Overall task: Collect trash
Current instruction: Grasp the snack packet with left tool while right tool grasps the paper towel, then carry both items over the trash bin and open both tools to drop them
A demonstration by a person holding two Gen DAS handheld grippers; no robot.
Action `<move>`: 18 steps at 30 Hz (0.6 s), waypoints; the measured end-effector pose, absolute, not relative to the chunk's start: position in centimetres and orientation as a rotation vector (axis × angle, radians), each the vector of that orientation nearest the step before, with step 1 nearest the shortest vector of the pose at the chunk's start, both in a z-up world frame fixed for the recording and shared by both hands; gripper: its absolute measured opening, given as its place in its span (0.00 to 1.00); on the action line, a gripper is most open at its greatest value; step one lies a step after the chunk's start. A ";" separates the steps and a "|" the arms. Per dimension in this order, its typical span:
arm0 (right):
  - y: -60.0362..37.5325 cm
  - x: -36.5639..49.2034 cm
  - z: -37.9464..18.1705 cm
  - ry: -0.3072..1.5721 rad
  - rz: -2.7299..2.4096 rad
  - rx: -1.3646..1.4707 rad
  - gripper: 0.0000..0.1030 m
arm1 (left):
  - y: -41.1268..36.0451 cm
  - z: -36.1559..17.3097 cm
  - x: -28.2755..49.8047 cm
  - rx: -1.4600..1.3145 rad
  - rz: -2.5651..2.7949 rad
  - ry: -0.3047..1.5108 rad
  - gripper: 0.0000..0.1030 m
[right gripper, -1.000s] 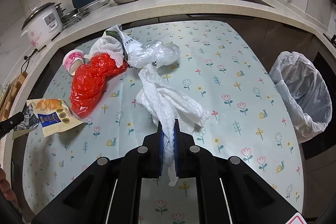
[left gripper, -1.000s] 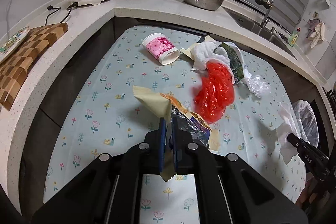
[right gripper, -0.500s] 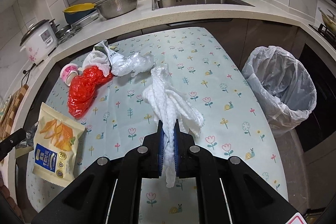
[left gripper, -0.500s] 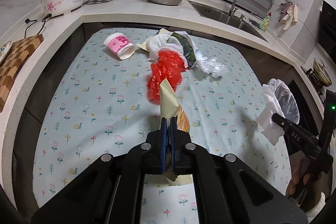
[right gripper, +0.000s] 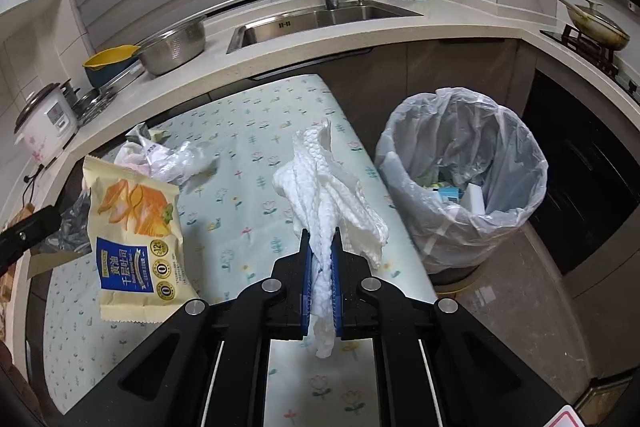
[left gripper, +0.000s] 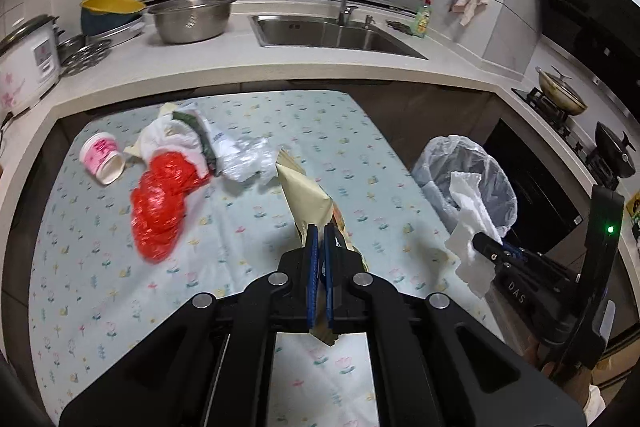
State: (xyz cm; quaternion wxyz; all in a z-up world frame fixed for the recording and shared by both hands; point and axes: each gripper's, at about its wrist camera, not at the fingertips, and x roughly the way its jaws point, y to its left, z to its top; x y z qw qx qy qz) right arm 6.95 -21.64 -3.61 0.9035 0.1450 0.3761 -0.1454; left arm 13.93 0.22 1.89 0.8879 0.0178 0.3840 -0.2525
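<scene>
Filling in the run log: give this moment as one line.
left gripper: shut on snack bag | right gripper: shut on paper towel | trash bin: not reached

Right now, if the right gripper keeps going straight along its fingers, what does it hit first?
Probably the floral tablecloth, not the trash bin, which sits right of the line. The right gripper is shut on the paper towel.

I see yellow snack bag [right gripper: 136, 227] and white paper towel [right gripper: 328, 195] lifted off table; lined bin [right gripper: 464, 183] w/ trash beside.
</scene>
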 end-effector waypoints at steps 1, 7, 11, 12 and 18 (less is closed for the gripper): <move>-22.5 6.7 -3.7 0.778 -0.314 0.297 0.07 | -1.0 2.0 14.0 0.045 -0.541 0.794 0.03; -27.7 5.7 -4.0 0.773 -0.383 0.317 0.07 | -8.5 2.5 14.5 0.083 -0.634 0.781 0.03; -31.2 5.7 -4.0 0.762 -0.425 0.340 0.07 | -13.1 3.1 14.9 0.102 -0.691 0.768 0.03; -32.0 5.8 -4.0 0.759 -0.433 0.342 0.07 | -14.1 3.2 15.1 0.104 -0.702 0.767 0.03; -35.8 7.5 -4.8 0.770 -0.467 0.358 0.08 | -20.5 3.3 16.5 0.132 -0.761 0.761 0.03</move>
